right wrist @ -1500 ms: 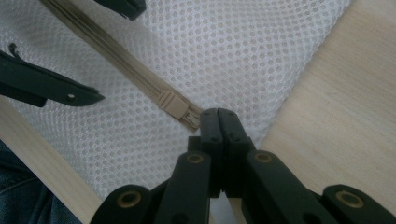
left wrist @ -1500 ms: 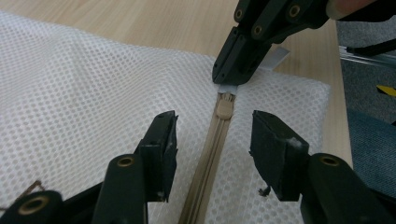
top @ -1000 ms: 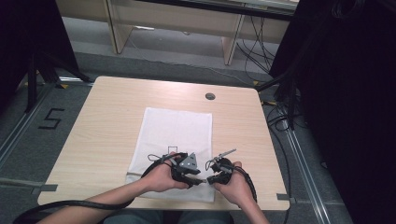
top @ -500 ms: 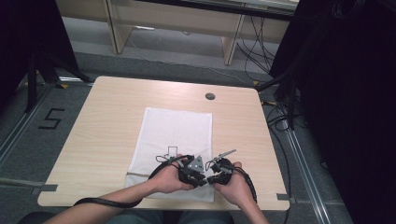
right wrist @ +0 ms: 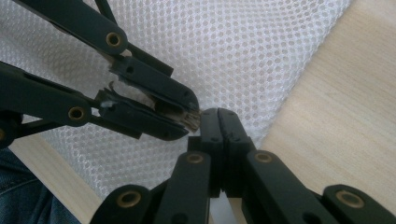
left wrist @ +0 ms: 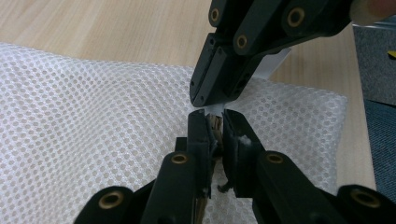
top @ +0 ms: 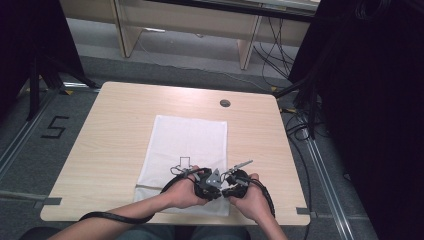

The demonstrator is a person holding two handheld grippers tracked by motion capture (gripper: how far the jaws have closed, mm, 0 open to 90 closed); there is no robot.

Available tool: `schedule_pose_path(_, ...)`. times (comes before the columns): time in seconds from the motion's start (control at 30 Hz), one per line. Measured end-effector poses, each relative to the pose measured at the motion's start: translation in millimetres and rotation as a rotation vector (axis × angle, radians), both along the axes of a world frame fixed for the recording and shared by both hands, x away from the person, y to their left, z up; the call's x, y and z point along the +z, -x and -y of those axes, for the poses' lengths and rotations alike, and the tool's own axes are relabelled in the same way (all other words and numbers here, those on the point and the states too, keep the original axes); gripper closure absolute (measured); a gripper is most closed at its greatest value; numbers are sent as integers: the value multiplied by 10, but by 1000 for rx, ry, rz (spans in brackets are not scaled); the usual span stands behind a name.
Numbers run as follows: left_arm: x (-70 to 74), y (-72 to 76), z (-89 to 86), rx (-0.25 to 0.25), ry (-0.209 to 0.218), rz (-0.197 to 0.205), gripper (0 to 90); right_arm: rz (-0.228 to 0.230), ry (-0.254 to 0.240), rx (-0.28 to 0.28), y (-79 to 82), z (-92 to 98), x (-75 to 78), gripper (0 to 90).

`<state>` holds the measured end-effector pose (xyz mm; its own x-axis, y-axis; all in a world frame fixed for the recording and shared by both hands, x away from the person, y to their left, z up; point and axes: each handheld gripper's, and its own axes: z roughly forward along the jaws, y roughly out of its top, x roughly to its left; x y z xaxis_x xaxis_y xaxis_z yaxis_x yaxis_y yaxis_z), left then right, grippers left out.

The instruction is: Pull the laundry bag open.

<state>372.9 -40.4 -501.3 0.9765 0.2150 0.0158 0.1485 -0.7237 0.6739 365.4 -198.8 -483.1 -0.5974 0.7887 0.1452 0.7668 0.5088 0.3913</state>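
Both grippers meet tip to tip over the near edge of the white mesh bag (top: 187, 145) lying on the surface (top: 115, 130). The left gripper (left wrist: 214, 122) has its jaws narrowed on a small brownish bit. The right gripper (right wrist: 218, 116) has its jaws pressed together, pinching a thin white tab.

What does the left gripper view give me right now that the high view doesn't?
Left gripper view alone: the left gripper jaws nearly shut on something small and brownish, the right gripper pinching a white tab tip to tip with it, and the holes of the white mesh bag.

High view alone: the whole wooden table, the bag's full outline with a black square mark, both hands, trailing cables, the floor and a taped "5".

Both: the two grippers meeting over the bag's near right corner on the table.
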Motion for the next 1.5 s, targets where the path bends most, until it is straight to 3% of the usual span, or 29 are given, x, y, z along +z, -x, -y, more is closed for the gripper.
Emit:
schedule_pose_path(0.03,13,-19,-2,-13,-21,3,816,2,-2,-4,1,1,-2,900)
schedule_pose_path(0.13,22,-35,-3,-19,-28,7,817,2,-1,-2,2,2,-2,900)
schedule_pose_path(0.63,36,-58,-4,-14,-33,-21,820,-13,20,-6,6,-18,13,900)
schedule_pose_path(0.67,37,-58,-6,-14,-32,-21,820,6,15,24,-13,-8,-1,900)
schedule_pose_path(0.73,42,-61,-7,-14,-30,-29,820,4,17,25,-11,-12,1,900)
schedule_pose_path(0.87,40,-63,-9,-13,-26,-26,820,-6,23,9,-2,-26,9,900)
schedule_pose_path(1.03,43,-59,-11,-11,-22,-29,821,9,36,37,-12,-40,11,900)
schedule_pose_path(1.2,74,-62,-37,-18,-38,-25,821,-5,56,31,-2,-61,24,900)
schedule_pose_path(1.23,86,-69,-55,-24,-39,-19,821,11,52,57,-15,-54,17,900)
schedule_pose_path(1.27,87,-70,-70,-18,-39,-23,821,-8,59,33,-5,-65,25,900)
schedule_pose_path(1.3,87,-65,-79,-17,-38,-20,821,3,54,54,-18,-56,19,900)
schedule_pose_path(1.33,80,-63,-83,-17,-33,-24,820,-29,49,15,5,-76,27,900)
schedule_pose_path(1.37,77,-62,-83,-16,-30,-25,820,7,50,58,-24,-51,13,900)
schedule_pose_path(1.5,78,-65,-87,-19,-29,-26,820,-11,50,37,-7,-66,21,900)
